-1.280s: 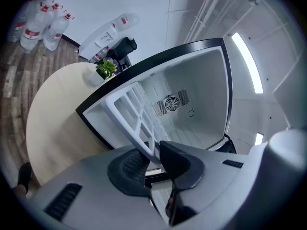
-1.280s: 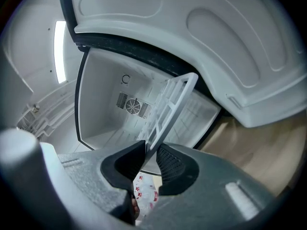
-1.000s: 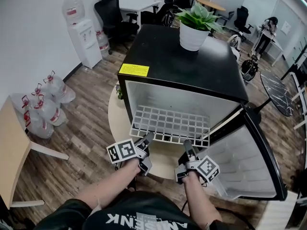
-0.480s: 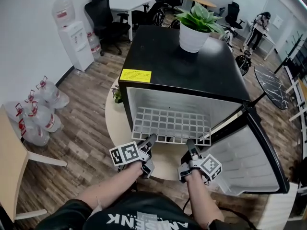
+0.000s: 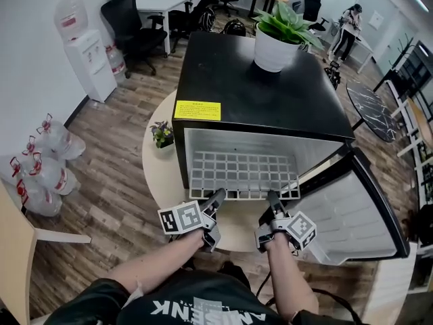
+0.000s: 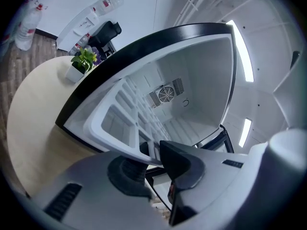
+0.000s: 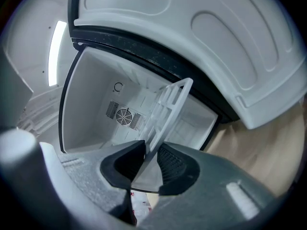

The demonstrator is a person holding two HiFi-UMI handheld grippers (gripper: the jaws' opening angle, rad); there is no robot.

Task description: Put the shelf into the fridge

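Two claws working: left gripper [image 5: 216, 198] & right gripper [image 5: 273, 200] each pinching front rim of white plastic grid shelf [image 5: 245, 175], spread apart, prob. keeping it level for sliding. Shelf sitting mostly inside black boxy fridge [image 5: 257, 93], front edge sticking out. White-lined fridge door [image 5: 352, 215] hanging open at right, not blocking. Small potted plant [image 5: 161, 135] standing on round beige table [image 5: 157, 175] beside fridge, clear of path.

The fridge [image 5: 264, 93] has a smooth, glossy black top and a white, smooth plastic lining. The shelf [image 5: 243, 175] is a matt white plastic grid. The round tabletop [image 5: 155, 175] looks like pale matt wood; at nine o'clock, the floor [image 5: 115, 147] shows grained wood planks.
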